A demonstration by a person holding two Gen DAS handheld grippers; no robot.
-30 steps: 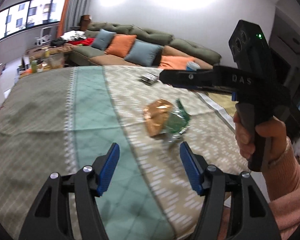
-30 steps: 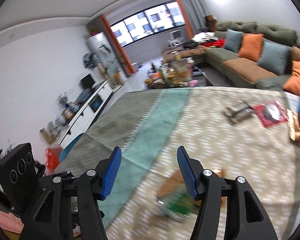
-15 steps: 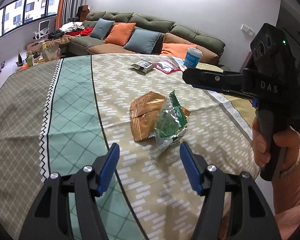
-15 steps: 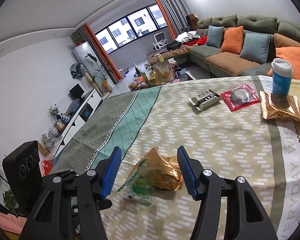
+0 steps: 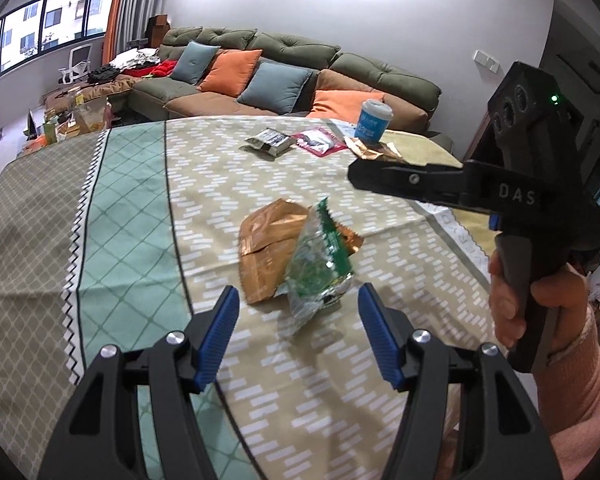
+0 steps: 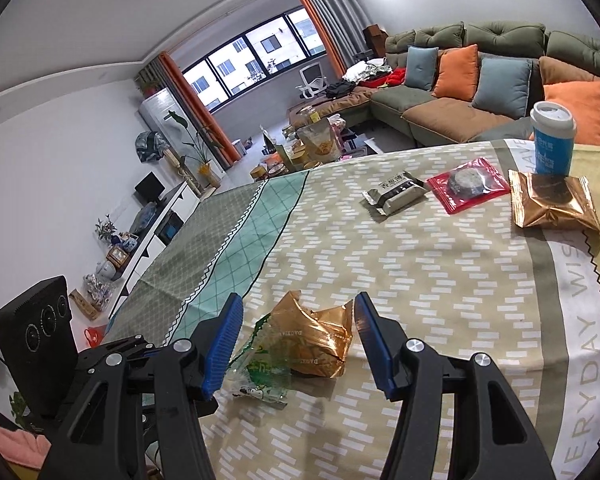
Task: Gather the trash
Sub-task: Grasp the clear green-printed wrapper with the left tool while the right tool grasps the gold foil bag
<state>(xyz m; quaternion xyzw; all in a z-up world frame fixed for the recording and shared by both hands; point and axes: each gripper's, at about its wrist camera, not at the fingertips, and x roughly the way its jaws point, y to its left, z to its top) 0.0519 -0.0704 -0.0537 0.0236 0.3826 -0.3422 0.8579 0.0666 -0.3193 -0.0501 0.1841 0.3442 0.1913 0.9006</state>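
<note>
1. Your view has steadied: a second ago both cameras were blurred, and now the tabletop [image 5: 132, 208] and its cloth read sharply.
2. The trash pile now sits closer to both grippers than before: a torn gold wrapper [image 6: 320, 340] with a crumpled green wrapper [image 5: 320, 268] lying against it.
3. Your right gripper [image 6: 298, 344] has dropped toward the pile. Its jaws stand about half open and empty, framing the gold wrapper.
4. Your left gripper [image 5: 298, 332] is likewise about half open and holds nothing, with the green wrapper just ahead.
5. Nothing is collected yet; I judge a first pick is near.
</note>
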